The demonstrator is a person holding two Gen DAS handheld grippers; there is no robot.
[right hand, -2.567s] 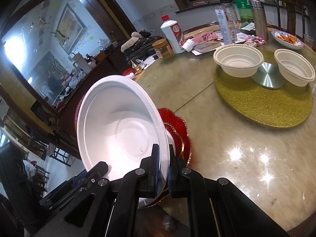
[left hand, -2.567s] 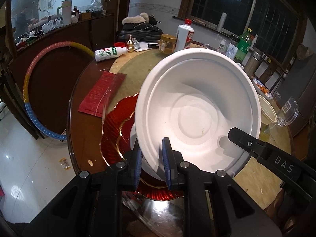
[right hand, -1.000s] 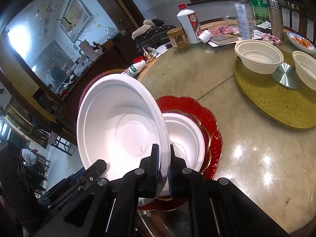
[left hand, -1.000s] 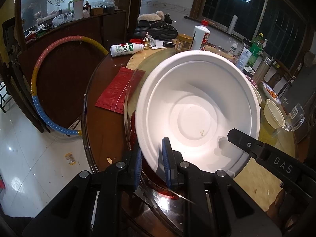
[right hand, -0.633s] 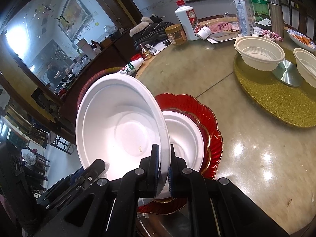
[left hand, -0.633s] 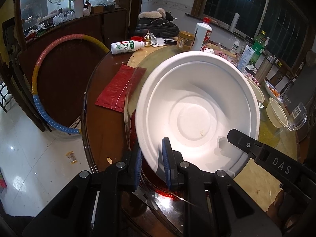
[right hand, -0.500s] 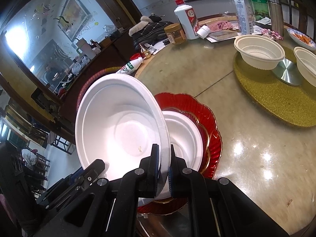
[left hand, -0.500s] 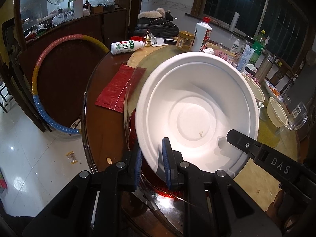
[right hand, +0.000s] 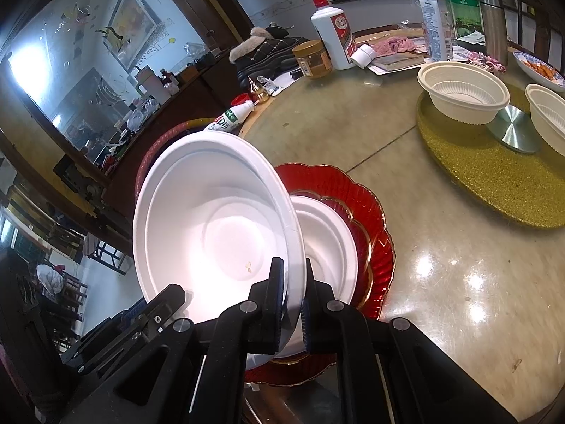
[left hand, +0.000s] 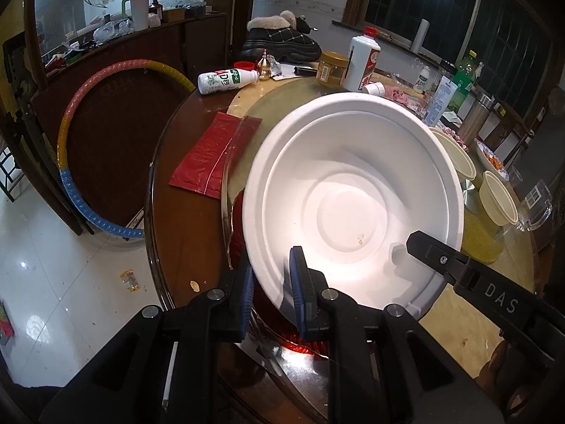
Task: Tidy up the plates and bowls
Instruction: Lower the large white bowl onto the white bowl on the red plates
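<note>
Now I am holding the big white foam bowl (left hand: 353,198) with both claws. My left claw (left hand: 270,282) pinches its rim at the bottom middle of the left picture, one blue pad inside and one outside. My right claw (right hand: 291,293) pinches the other side of the rim, low in the middle of the right picture. Both claws are squeezed narrow on the thin edge.

The bowl is tilted, up in the air, and fills the middle of both pictures. Just under it and to its right in the right picture sits the wavy red glass plate (right hand: 374,226) on the shiny round worktop (right hand: 459,282). A smaller white foam bowl (right hand: 325,243) lies in the middle of that plate. Two cream ribbed bowls (right hand: 466,95) sit far off on the round gold mat (right hand: 494,183) at the upper right.

I think I am in the carrying step. Where the big bowl should go, I cannot tell for sure. Next I must keep both pinches tight and move both claws together, so the soft rim does not bend or slip.
</note>
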